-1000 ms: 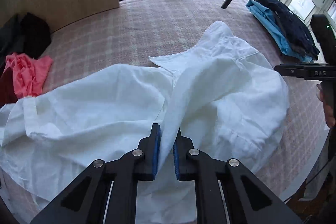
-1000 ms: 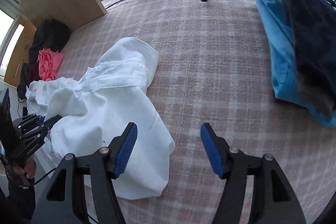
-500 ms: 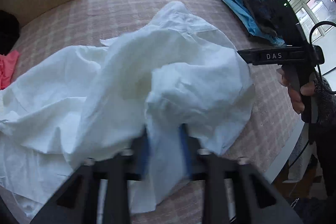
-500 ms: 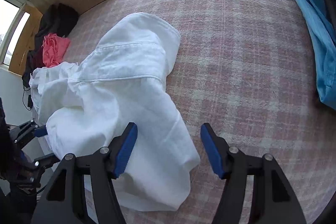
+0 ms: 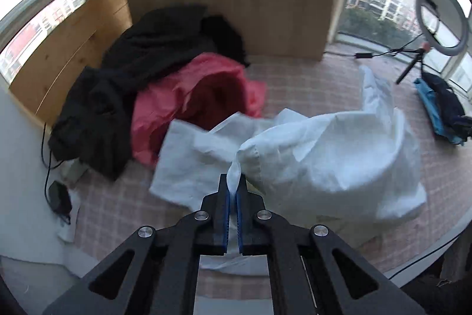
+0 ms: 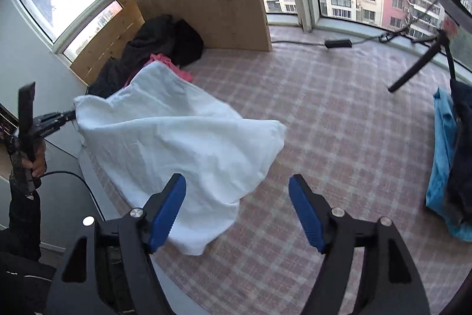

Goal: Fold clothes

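- Lower centre of the left wrist view: the left gripper [image 5: 232, 182] is clenched on a bunched edge of the white shirt [image 5: 330, 161].
- Bottom of the right wrist view: the right gripper [image 6: 237, 213] is spread wide, empty, just above the shirt's near hem.
- Mid-frame, the shirt hangs lifted and billowed over the checked bed cover [image 6: 339, 123]; I judge this the spreading-out step.
- Next, probably: the free gripper takes a second edge.
- Upper left: a pink garment [image 5: 200, 96] and black clothes [image 5: 141, 58] wait.

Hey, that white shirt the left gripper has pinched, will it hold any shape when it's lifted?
Probably not: the white shirt hangs from the left gripper in soft folds, so it looks floppy. It billows above the bed, suggesting light cloth. Its free end will likely drag.
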`<move>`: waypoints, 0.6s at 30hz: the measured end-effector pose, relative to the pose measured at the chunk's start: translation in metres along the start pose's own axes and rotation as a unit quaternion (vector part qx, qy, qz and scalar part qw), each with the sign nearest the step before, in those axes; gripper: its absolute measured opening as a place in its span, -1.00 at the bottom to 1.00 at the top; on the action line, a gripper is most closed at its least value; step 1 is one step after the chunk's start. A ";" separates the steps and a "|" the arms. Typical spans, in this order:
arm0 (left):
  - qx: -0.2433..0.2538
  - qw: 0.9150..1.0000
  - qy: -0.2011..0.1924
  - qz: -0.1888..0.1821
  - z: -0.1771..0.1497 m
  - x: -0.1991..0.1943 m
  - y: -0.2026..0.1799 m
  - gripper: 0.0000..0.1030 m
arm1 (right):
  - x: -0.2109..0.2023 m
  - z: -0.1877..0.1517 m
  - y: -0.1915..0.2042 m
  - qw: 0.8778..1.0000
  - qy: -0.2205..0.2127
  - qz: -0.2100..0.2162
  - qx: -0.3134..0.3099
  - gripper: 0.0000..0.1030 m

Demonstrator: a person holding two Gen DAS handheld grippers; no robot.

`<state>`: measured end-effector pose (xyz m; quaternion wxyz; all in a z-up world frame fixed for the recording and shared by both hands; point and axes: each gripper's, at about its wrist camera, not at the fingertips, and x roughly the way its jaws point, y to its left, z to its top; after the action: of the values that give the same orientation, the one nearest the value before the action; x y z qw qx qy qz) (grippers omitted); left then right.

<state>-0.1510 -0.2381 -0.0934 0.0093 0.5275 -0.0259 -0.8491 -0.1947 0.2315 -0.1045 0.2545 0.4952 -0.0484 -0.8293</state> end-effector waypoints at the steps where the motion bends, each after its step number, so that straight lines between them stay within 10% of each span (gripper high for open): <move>1: -0.011 1.000 0.016 0.014 -0.008 0.015 0.012 -0.85 | 0.006 0.012 0.007 1.000 -0.001 -0.002 -0.011 0.39; 7: -0.079 0.995 0.060 0.002 -0.051 0.065 0.043 -0.85 | 0.081 0.093 0.088 0.989 0.024 0.015 -0.146 0.39; 18: -0.160 0.983 0.092 0.006 -0.105 0.078 0.058 -0.87 | 0.278 0.129 0.171 0.914 0.229 0.095 -0.322 0.39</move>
<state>-0.0925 -0.3031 -0.2064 0.1010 0.5947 0.1080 -0.7902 -0.3454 -0.0696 -0.2041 0.4820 0.5559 0.2336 -0.6357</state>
